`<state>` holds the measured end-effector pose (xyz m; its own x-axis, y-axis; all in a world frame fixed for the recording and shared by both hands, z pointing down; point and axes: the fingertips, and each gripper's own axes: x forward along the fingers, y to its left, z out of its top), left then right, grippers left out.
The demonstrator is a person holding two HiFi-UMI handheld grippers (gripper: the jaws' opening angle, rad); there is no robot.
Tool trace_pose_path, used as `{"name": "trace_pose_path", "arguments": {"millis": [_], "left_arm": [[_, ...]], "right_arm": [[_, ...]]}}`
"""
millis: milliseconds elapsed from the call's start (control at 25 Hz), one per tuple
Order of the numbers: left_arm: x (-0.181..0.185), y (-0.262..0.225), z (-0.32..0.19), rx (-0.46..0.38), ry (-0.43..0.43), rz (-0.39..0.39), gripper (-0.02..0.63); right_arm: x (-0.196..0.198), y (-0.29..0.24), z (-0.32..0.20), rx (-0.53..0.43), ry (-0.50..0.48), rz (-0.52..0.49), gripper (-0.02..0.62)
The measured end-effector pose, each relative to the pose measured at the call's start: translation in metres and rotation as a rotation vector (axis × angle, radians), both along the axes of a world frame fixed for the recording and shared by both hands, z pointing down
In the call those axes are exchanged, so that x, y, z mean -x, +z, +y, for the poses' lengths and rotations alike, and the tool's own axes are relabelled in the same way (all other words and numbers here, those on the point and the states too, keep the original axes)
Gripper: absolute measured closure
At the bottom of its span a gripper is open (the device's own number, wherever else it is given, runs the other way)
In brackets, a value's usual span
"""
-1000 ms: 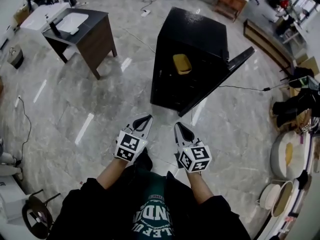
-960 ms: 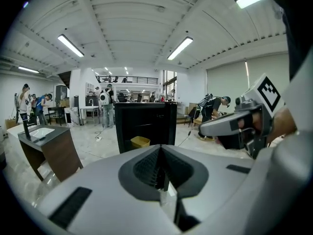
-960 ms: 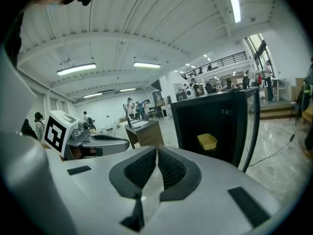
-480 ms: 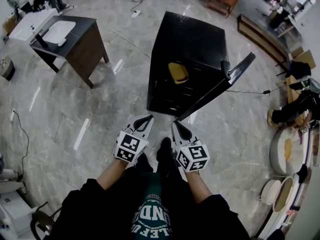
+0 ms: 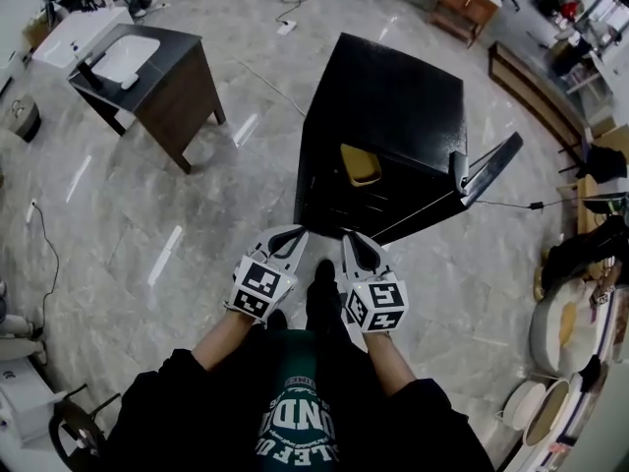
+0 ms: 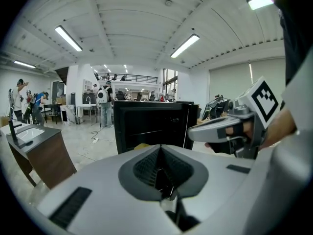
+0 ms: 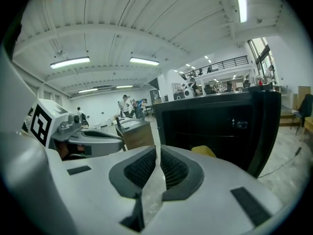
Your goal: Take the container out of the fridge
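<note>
The black fridge point(image 5: 383, 106) is seen from above in the head view, its door point(image 5: 491, 165) swung wide and the yellow container point(image 5: 360, 163) lying on a shelf inside. What the container holds cannot be told. Only in the gripper views is the fridge's dark interior faced head-on. The left tongs point(image 5: 291, 234) and right tongs point(image 5: 351, 243) are pressed together, nothing pinched, just short of the fridge. The fridge is now closer to them than a second ago.

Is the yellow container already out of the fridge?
No, the yellow container sits on a shelf inside the open black fridge.
</note>
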<state>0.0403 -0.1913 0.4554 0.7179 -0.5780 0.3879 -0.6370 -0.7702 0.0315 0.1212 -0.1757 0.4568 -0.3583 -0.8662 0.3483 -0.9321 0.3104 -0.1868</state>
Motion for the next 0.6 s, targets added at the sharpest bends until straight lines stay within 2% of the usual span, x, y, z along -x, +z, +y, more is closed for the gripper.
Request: {"name": "trace_pose_path", "arguments": {"millis": [160, 600], "left_arm": [[-0.008, 0.001, -0.02, 0.013, -0.007, -0.002, 0.591], [-0.021, 0.025, -0.051, 0.051, -0.001, -0.003, 0.591]], "right_arm": [[-0.016, 0.011, -0.024, 0.019, 0.015, 0.058, 0.557], [-0.023, 0.045, -0.061, 0.053, -0.067, 0.159, 0.552]]}}
